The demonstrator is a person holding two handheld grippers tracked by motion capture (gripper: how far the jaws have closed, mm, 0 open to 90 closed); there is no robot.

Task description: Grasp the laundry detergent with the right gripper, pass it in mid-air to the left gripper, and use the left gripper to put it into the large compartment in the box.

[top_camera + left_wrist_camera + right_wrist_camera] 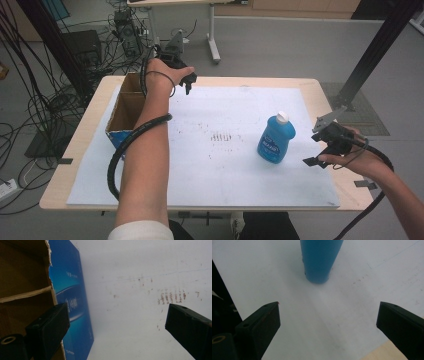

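Observation:
A blue bottle (pixel 276 140) with a white cap stands upright on the white sheet (pixel 220 170), right of the middle. My right gripper (pixel 316 149) is open just to the right of it, near the table's right edge. In the right gripper view the jaws (pixel 328 312) stand wide apart, with the bottle's base (pixel 320 260) ahead and nothing between them. My left gripper (pixel 189 82) is held above the sheet's far edge, beside an open cardboard box (pixel 120 134). In the left gripper view the gripper (pixel 116 315) is open over bare sheet, with the box's blue wall (pixel 72 302) to its left.
The box has a cardboard divider (pixel 27 293) and sits at the table's left side. The wooden table edge (pixel 75 150) borders the sheet. Tangled cables (pixel 45 100) lie on the floor at left. A black post (pixel 372 55) rises at the right.

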